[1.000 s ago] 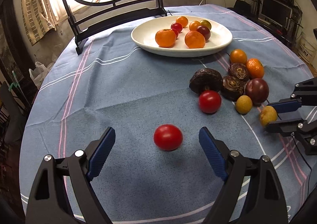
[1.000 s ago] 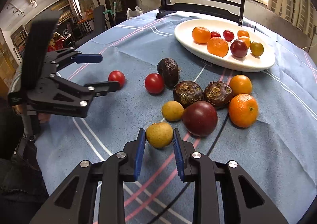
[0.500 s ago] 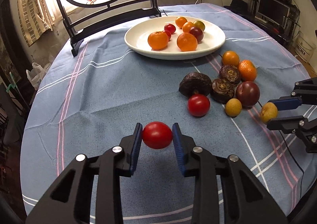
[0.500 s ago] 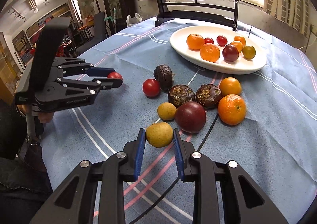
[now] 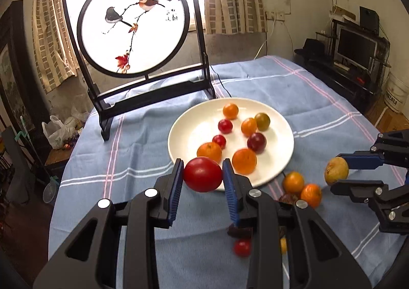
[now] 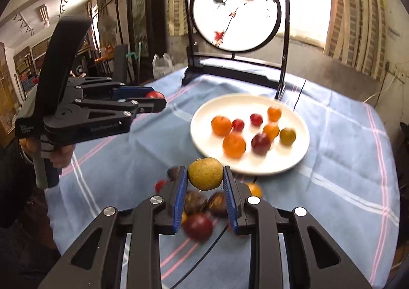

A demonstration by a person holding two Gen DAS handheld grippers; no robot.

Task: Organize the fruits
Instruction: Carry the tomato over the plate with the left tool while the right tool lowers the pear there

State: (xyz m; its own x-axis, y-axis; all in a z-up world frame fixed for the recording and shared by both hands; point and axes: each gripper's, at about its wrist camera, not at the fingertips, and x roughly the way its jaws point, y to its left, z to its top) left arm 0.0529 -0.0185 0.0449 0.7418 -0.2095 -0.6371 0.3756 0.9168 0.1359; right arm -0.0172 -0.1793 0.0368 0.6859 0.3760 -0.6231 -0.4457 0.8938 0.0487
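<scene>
Left gripper: pads clamped on red tomato, held above blue tablecloth at near rim of white plate. Right gripper: pads clamped on yellow-green fruit, held over loose fruits. Plate: eight small fruits

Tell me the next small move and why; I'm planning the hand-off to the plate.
Probably carry both fruits over the plate and lower them. The left hand-held gripper holds a tomato, the right a yellow fruit, both clear of the cloth.
</scene>
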